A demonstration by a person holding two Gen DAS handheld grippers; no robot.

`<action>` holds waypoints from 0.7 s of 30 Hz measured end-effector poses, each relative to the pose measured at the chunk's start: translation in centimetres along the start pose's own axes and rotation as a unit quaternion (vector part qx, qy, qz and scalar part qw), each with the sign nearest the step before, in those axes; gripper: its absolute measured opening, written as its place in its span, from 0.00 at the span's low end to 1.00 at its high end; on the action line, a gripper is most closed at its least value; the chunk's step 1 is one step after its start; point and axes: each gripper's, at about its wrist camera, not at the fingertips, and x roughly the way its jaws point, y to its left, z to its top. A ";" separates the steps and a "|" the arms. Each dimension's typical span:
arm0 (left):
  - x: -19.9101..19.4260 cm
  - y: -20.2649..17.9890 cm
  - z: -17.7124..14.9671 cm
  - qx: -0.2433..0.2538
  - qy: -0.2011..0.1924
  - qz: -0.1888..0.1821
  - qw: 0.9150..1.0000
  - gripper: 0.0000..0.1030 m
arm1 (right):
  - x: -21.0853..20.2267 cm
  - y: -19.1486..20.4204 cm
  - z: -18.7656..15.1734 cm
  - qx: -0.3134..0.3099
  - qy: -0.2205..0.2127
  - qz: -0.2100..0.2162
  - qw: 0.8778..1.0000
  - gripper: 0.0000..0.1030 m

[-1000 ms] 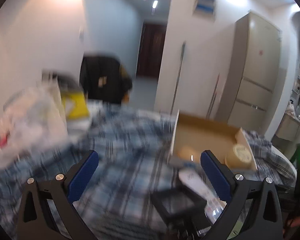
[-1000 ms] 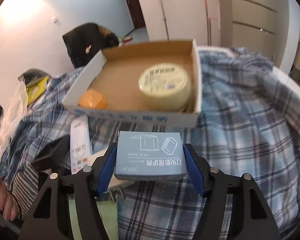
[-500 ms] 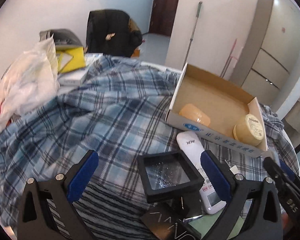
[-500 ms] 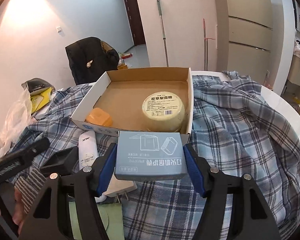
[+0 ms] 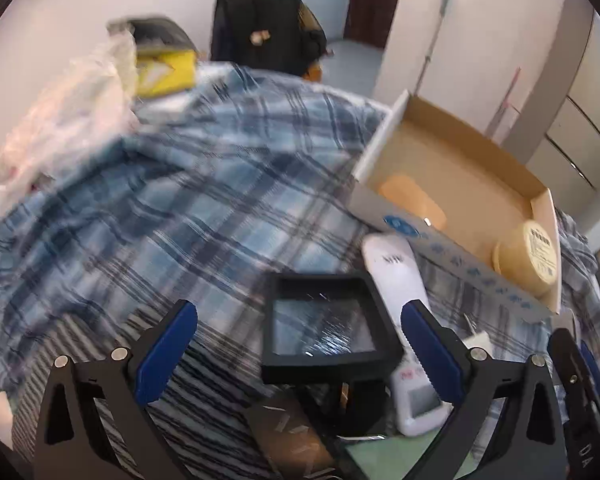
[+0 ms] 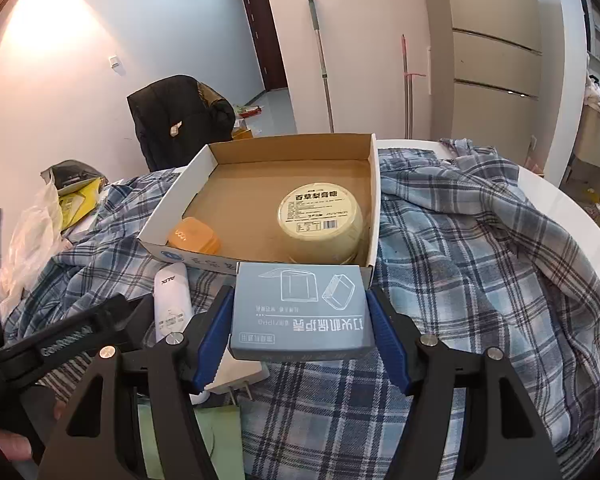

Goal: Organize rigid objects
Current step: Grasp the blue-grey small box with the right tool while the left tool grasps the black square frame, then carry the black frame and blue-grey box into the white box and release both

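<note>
A plaid cloth (image 6: 480, 264) covers the whole surface under both grippers. Ahead of the right gripper (image 6: 300, 320), just past its fingertips, sits the open cardboard tray (image 6: 172, 216). Inside it are a round cream tub (image 6: 320, 220) in the near right corner and a small orange case (image 6: 194, 238) in the near left corner; the rest of the floor is bare.

The right gripper is partly open and clamped on a grey-blue box (image 6: 300, 312), pads pressed flat against its two short sides, held level above the cloth and short of the tray's near wall. The left gripper (image 5: 300, 354) stands wide open and holds nothing; a black frame (image 5: 328, 332) lies between its fingers with neither pad touching, and a white remote (image 5: 396, 284) lies against the frame's right side, partly behind the right finger. A white plug (image 6: 240, 372) lies below the right gripper's left finger.

Risks, as I judge them: carried forward low, the box would hit the tray's near wall or land on the tub, which sits directly in line; the free floor is to the tub's left and behind it. Closing the left gripper here may pinch the remote along with the frame, or skid the frame over the loose cloth.
</note>
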 end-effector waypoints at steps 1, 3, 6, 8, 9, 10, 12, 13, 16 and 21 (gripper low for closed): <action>0.5 0.0 0.1 -0.005 0.014 -0.006 1.000 1.00 | 0.0 0.1 0.0 -0.002 -0.002 -0.002 1.000 0.63; 1.3 -0.2 0.1 -0.010 0.034 -0.008 0.999 1.00 | -0.1 0.1 0.0 -0.005 -0.005 -0.007 1.000 0.63; 2.3 -0.4 0.1 -0.001 0.045 -0.001 0.999 1.00 | -0.1 0.1 0.0 -0.004 -0.004 -0.007 1.000 0.63; 2.3 -0.6 0.0 0.015 0.038 -0.008 0.999 0.91 | 0.0 0.0 0.0 -0.003 -0.001 -0.007 1.000 0.63; 2.3 -0.6 0.0 0.022 0.035 -0.008 0.999 0.87 | 0.1 0.0 0.0 -0.003 0.000 -0.008 1.000 0.63; 2.3 -0.7 0.0 0.031 0.040 -0.011 0.999 0.77 | 0.2 0.0 -0.1 -0.003 0.001 -0.009 1.000 0.63; 2.3 -0.6 0.0 0.040 0.046 -0.026 0.998 0.74 | 0.2 0.1 -0.1 -0.004 0.001 -0.009 1.000 0.63; 2.2 -0.6 0.1 0.049 0.050 -0.030 0.997 0.74 | 0.2 0.1 -0.1 -0.004 0.001 -0.009 1.000 0.63; 1.7 -0.2 0.0 0.072 0.044 -0.043 0.995 0.71 | 0.1 0.0 -0.1 -0.003 -0.002 -0.011 1.000 0.63; 0.0 1.2 0.0 0.105 0.035 -0.078 0.991 0.70 | 0.1 -0.3 0.0 0.005 -0.004 -0.014 1.000 0.63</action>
